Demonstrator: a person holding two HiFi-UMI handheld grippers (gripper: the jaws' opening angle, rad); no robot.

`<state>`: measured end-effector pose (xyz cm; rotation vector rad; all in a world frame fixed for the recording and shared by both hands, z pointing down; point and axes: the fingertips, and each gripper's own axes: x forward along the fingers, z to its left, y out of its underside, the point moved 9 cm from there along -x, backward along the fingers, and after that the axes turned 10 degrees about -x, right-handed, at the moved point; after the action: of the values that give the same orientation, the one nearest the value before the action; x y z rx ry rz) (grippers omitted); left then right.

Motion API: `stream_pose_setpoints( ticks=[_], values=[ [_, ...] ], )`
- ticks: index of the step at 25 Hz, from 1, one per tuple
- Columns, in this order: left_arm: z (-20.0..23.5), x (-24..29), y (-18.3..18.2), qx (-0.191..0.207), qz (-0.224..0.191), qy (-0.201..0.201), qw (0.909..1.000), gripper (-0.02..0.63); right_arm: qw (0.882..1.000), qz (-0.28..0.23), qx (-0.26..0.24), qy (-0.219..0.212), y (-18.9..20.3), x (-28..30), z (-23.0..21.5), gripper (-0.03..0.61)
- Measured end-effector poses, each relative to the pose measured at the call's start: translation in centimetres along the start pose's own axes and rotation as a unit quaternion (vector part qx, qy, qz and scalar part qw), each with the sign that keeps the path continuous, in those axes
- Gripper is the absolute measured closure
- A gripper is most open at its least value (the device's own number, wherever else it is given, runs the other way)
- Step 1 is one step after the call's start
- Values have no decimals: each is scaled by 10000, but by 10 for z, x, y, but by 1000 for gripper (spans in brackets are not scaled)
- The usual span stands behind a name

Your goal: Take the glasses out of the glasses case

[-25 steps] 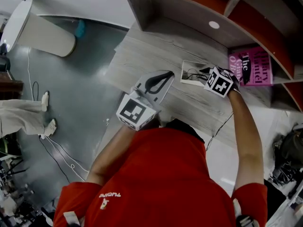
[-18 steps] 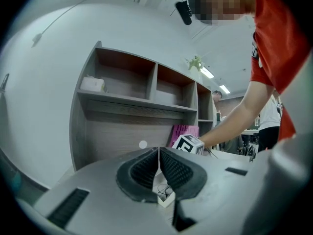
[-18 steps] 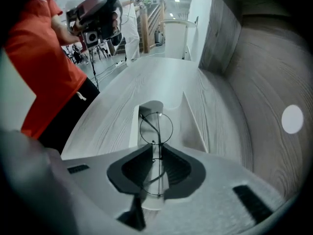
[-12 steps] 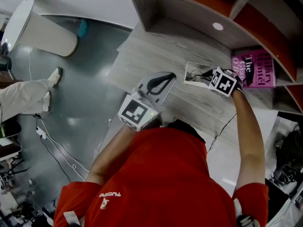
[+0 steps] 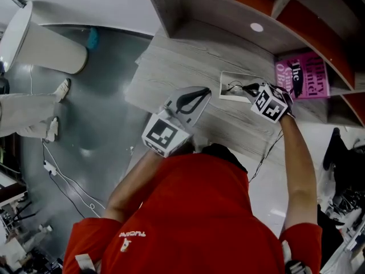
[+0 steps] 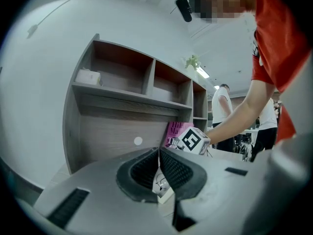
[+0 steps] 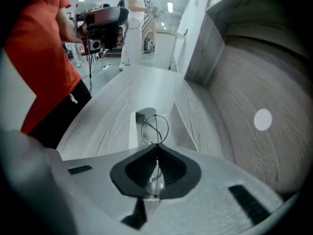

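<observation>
An open white glasses case (image 5: 228, 80) lies on the grey wooden desk (image 5: 182, 59), with thin wire-rimmed glasses (image 5: 234, 88) in it. My right gripper (image 5: 246, 87) points steeply down into the case. In the right gripper view its jaws (image 7: 157, 150) are closing on the glasses (image 7: 155, 127), pinching the frame at the tips, with the case wall (image 7: 133, 129) below. My left gripper (image 5: 204, 90) hovers level over the desk to the left of the case, shut and holding nothing. Past its tips (image 6: 159, 151) the left gripper view shows the case (image 6: 167, 196).
A pink book (image 5: 302, 79) stands in the shelf unit (image 5: 228, 16) behind the desk, just right of the case. A thin cable (image 5: 265, 150) hangs over the desk's near edge. On the floor at the left are a white bin (image 5: 40, 39) and a person's legs (image 5: 28, 121).
The right gripper has stayed at the case, with its tips now down on the glasses. The left gripper has not moved. The person's legs on the floor at the left have shifted.
</observation>
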<state>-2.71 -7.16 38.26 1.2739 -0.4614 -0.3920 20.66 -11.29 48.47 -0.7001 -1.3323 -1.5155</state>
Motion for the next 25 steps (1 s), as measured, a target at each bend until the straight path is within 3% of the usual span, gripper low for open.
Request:
stream_pose_setpoints(
  ticks=[6, 15, 19, 25],
  values=[
    [0, 2, 0, 23, 64, 155, 9999, 598, 9959, -167, -257, 852, -8, -16, 11, 565],
    [-1, 4, -2, 78, 118, 367, 9992, 598, 9847, -551, -297, 1626, -24, -49, 18, 566],
    [1, 5, -4, 94, 89, 382, 9992, 598, 9724, -1025, 36, 2095, -33, -70, 21, 565],
    [3, 4, -18, 66, 104, 424, 9990, 598, 9431, -1786, 458, 2767, -61, -111, 29, 565]
  ],
)
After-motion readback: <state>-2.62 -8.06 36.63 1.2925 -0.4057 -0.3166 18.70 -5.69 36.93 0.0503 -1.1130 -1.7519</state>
